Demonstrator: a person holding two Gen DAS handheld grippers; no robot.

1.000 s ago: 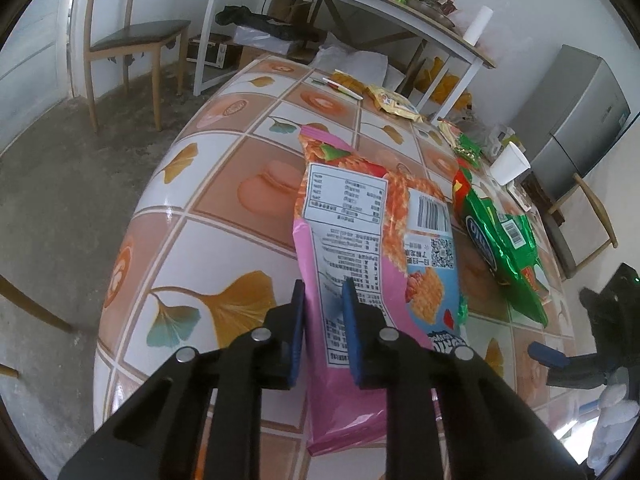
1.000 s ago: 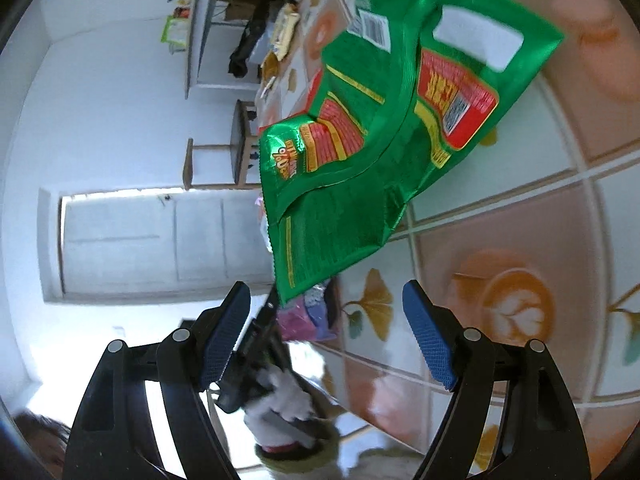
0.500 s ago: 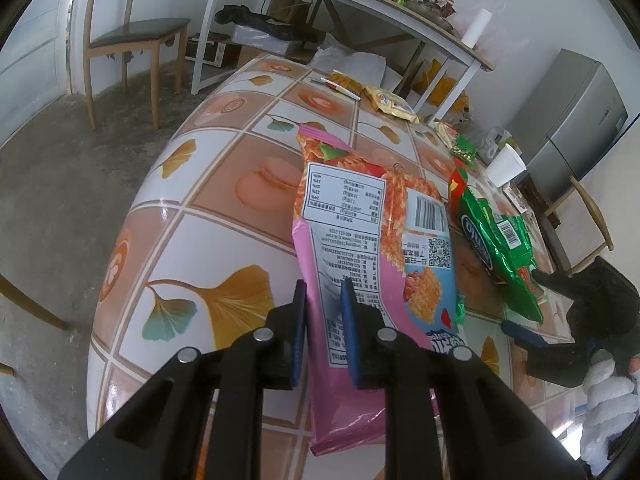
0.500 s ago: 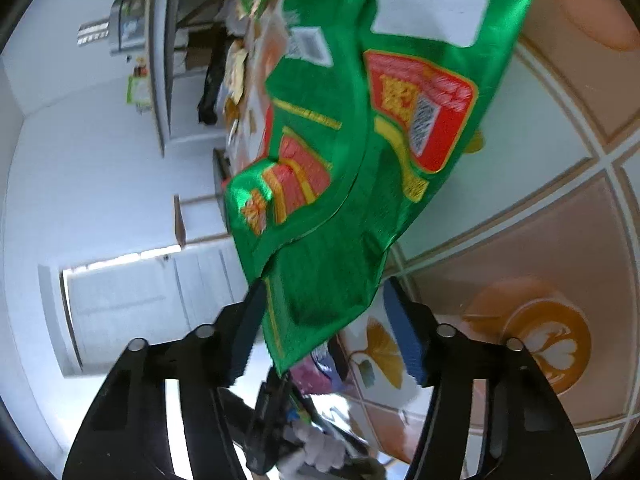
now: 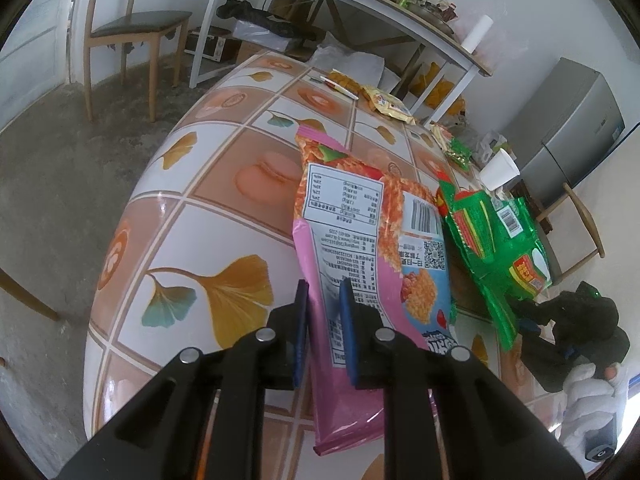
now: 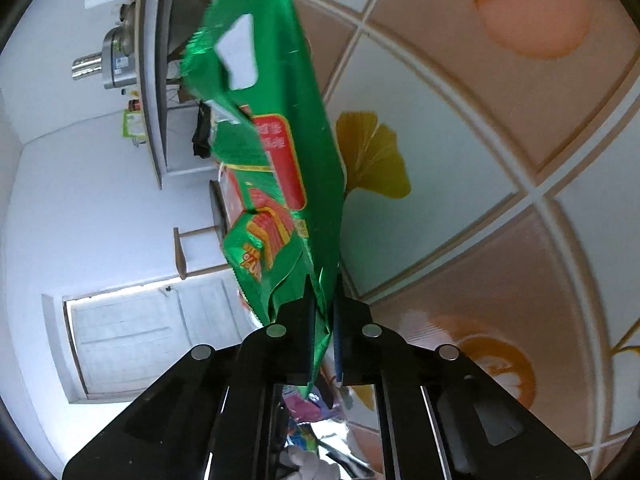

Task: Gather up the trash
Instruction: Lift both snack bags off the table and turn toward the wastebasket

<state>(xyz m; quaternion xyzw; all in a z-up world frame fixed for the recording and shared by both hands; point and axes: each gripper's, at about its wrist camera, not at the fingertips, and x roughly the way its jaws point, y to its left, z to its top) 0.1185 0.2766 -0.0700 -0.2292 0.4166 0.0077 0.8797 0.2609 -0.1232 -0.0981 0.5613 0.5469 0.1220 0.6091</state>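
Observation:
My left gripper [image 5: 323,292] is shut on the near end of a pink snack bag [image 5: 356,240], which hangs over the patterned table [image 5: 208,216]. A green foil snack bag [image 5: 496,240] lies just right of it, and the right gripper [image 5: 532,322], held by a white-gloved hand [image 5: 588,392], clamps its near corner. In the right wrist view my right gripper [image 6: 322,292] is shut on the green bag [image 6: 276,168], which rises crumpled from between the blue pads.
Farther along the table lie a yellow wrapper [image 5: 388,104], a small green wrapper [image 5: 458,150], chopsticks [image 5: 338,84] and a white paper cup [image 5: 500,168]. A wooden chair [image 5: 132,28] stands left, a white bench [image 5: 328,4] behind, a grey fridge [image 5: 572,120] right.
The right gripper's jaws went from wide open around the green bag to shut on its edge, and the bag now stands up crumpled. The left gripper kept its hold on the pink bag.

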